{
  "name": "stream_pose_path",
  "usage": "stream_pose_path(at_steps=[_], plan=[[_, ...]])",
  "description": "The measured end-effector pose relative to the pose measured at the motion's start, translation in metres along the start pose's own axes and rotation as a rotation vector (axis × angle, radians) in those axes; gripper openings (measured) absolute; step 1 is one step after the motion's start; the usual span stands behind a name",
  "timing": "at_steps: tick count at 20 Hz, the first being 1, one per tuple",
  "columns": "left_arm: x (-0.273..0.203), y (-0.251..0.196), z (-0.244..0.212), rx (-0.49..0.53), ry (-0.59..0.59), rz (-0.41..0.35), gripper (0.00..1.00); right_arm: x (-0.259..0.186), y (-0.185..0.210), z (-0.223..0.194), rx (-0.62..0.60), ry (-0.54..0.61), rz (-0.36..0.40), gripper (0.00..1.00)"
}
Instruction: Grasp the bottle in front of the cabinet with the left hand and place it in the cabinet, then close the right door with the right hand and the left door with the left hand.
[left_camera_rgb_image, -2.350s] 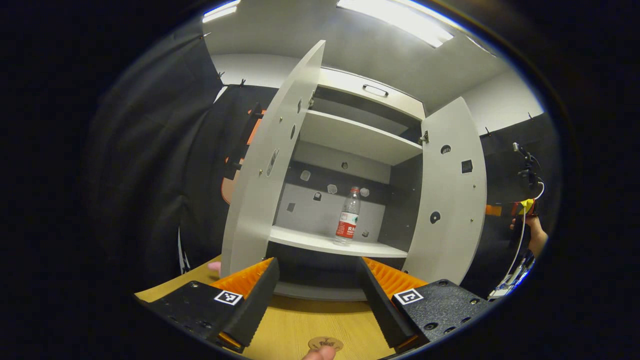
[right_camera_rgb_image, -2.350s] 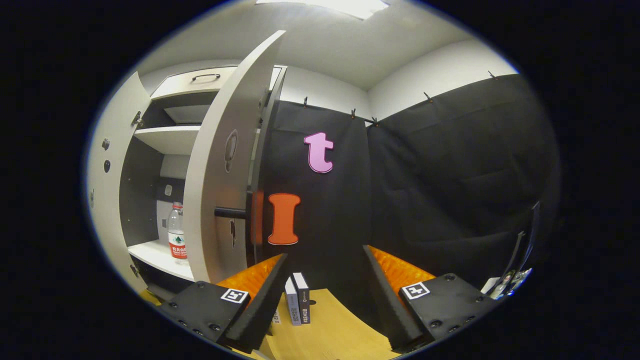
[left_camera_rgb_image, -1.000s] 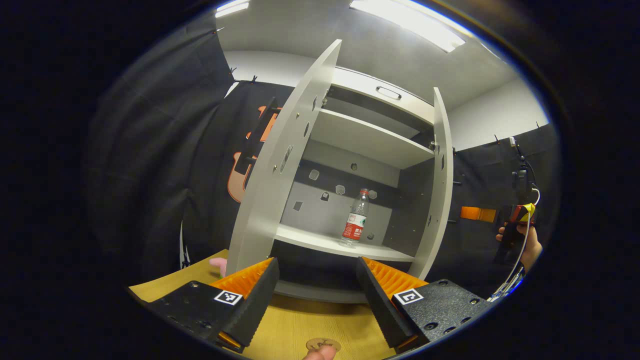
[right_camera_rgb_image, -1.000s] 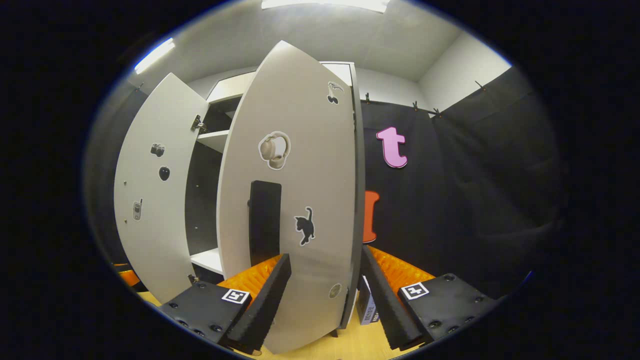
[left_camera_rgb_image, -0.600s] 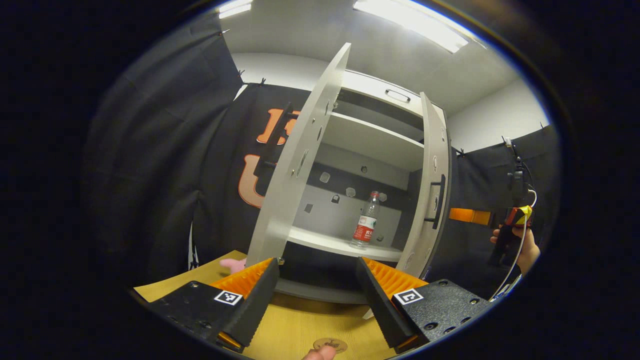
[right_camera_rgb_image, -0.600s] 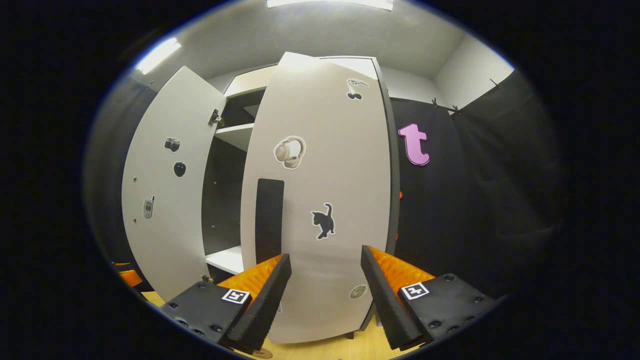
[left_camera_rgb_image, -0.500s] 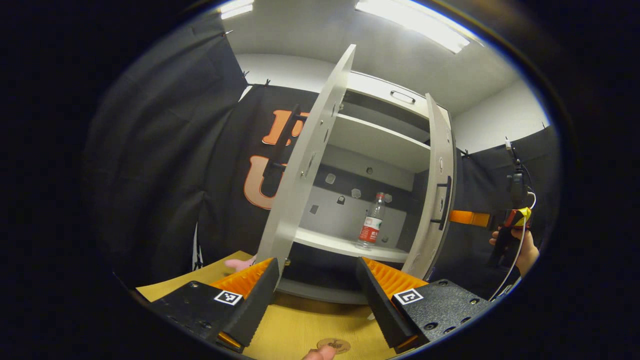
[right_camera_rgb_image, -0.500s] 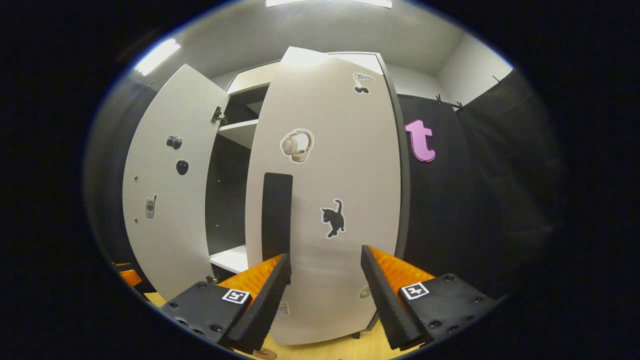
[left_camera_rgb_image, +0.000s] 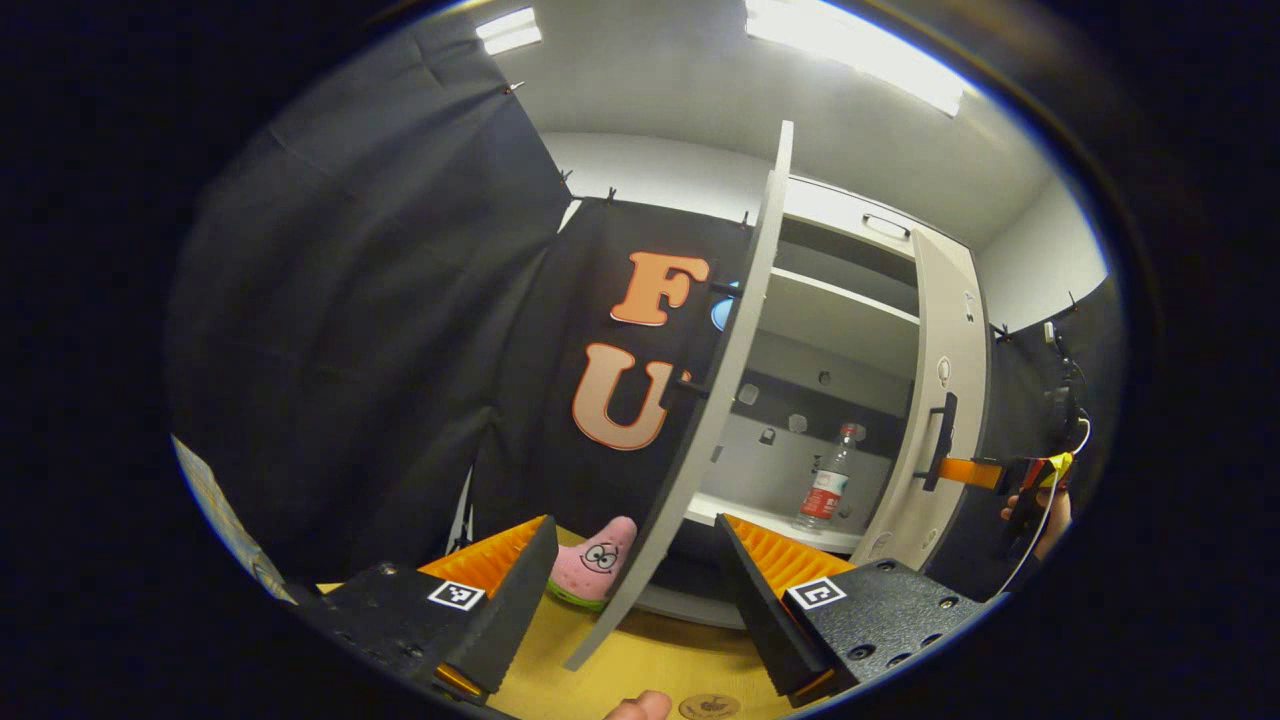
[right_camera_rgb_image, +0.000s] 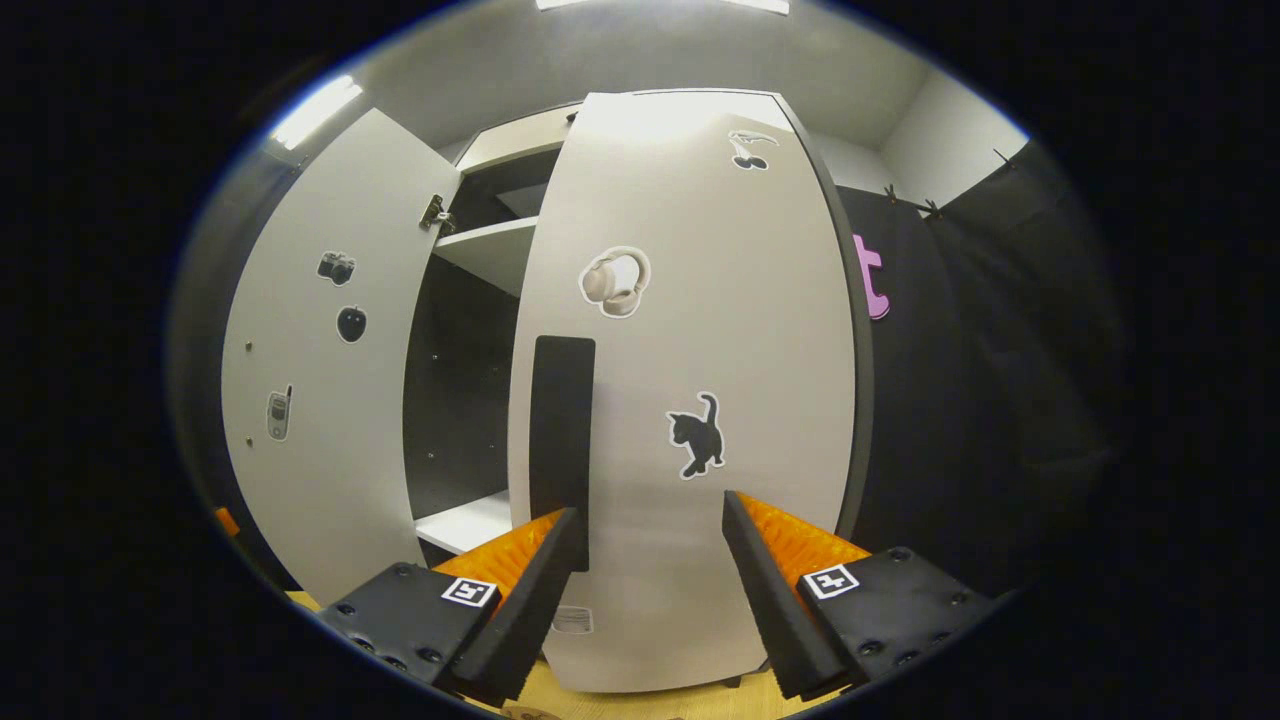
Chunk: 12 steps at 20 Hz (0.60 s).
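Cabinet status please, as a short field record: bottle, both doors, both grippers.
bottle: upright on the cabinet's lower shelf
right door: nearly shut, handle facing the right gripper
left door: open, seen edge-on
left gripper: open, empty, straddling the left door's lower edge
right gripper: open, empty, close to the right door
pink star toy: on the table left of the cabinet

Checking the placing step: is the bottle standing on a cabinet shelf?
Yes, the bottle stands upright on the white shelf inside the cabinet.

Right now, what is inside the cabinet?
A bottle stands upright on the cabinet's lower shelf; the upper shelf looks bare. The right door covers that side.
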<state>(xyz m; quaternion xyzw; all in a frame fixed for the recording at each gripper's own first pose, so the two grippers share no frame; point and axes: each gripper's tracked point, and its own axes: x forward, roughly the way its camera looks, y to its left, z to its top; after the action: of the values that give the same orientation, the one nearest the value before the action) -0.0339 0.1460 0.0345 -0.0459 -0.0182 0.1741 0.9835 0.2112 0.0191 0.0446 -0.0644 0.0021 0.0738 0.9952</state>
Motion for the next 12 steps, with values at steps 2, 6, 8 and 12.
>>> stream_pose_path(at_steps=[2, 6, 8, 12], plan=[[-0.001, 0.012, 0.008, -0.020, -0.021, 0.040, 0.94, 0.006, 0.002, -0.003, 0.021, -0.003, 0.001, 0.95], [0.004, 0.024, 0.011, -0.056, -0.018, 0.083, 0.94, 0.006, 0.000, -0.004, 0.046, -0.013, 0.001, 0.95], [0.014, 0.026, 0.016, -0.030, -0.010, 0.088, 0.94, -0.003, -0.003, -0.006, 0.051, -0.014, -0.005, 0.95], [0.045, 0.038, 0.053, -0.004, -0.066, 0.099, 0.94, -0.047, -0.006, -0.012, 0.087, -0.020, -0.004, 0.95]])
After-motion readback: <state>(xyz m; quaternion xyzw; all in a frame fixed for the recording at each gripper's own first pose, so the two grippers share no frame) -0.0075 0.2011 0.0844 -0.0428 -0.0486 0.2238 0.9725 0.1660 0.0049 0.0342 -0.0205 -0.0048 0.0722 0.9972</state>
